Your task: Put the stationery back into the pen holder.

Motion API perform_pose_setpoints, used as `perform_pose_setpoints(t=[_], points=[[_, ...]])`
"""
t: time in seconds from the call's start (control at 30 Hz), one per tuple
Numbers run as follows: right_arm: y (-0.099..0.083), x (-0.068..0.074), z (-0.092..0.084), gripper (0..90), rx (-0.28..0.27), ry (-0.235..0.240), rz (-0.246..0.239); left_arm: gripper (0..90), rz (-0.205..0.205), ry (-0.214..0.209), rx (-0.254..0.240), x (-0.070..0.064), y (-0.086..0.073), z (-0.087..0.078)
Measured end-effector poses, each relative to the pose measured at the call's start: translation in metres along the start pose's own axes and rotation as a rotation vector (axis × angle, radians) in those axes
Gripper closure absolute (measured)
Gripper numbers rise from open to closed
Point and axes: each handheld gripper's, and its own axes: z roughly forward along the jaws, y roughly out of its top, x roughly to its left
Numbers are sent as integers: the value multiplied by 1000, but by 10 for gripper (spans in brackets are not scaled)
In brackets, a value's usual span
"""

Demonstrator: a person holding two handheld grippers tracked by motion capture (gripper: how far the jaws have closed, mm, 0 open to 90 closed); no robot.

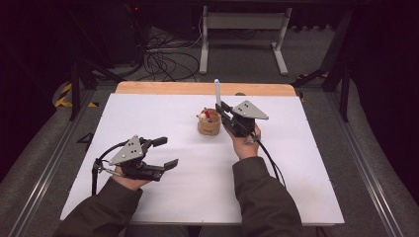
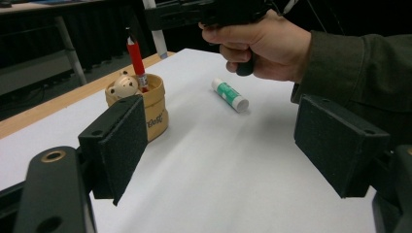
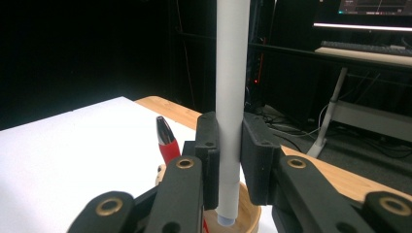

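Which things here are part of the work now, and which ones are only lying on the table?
In the job:
- white pen, clamped upright by the right gripper
- wooden cup beneath it, holding a red pen and a small figure

Lying about:
- glue stick on the table
- left gripper, open and holding nothing

Cup [image 1: 209, 127], mid-table: mouth partly taken by red pen [image 2: 136, 57] and bear-head piece [image 2: 122, 86]; the remainder open. Glue stick [image 2: 230, 95] lies right of cup, apart. Tabletop [image 1: 163, 113] left and front of cup: bare, passable.
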Motion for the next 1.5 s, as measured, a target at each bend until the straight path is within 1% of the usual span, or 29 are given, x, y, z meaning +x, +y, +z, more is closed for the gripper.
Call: perform_pose_setpoints(t=[0.03, 0.1, 0.13, 0.27, 0.3, 0.37, 0.47, 0.57, 0.87, 1.0, 1.07, 1.23, 1.5], points=[[-2, -1, 2, 793, 2, 0, 20, 206, -1, 0, 1, 0, 0, 0], [-3, -2, 3, 793, 4, 2, 23, 206, -1, 0, -1, 1, 0, 0], [-6, -2, 6, 793, 11, 2, 34, 206, -1, 0, -3, 1, -1, 0], [-10, -3, 10, 792, 17, 4, 38, 206, -4, 1, -4, 2, -1, -1], [-12, -3, 12, 793, 19, 8, 51, 206, -4, 1, -5, 2, -1, -1], [-13, -3, 14, 793, 17, 8, 49, 206, -5, 0, -9, 2, -2, -1], [-17, -3, 18, 792, 14, 9, 65, 206, -5, 1, -10, 2, -2, -1], [-19, -3, 21, 792, 18, 5, 61, 206, -5, 4, -11, 2, -2, -1], [-26, -3, 26, 792, 39, 0, 79, 206, -11, 4, -15, 4, -3, -2], [-28, -3, 28, 792, 45, -4, 77, 206, -10, 4, -15, 4, -3, -2], [-30, -4, 29, 792, 59, -8, 87, 206, -11, 5, -14, 4, -3, -2], [-33, -3, 30, 792, 77, -11, 89, 206, -17, -2, -14, 4, -4, -1], [-36, -4, 31, 791, 101, -23, 98, 206, -18, 1, -14, 4, -4, -1]])
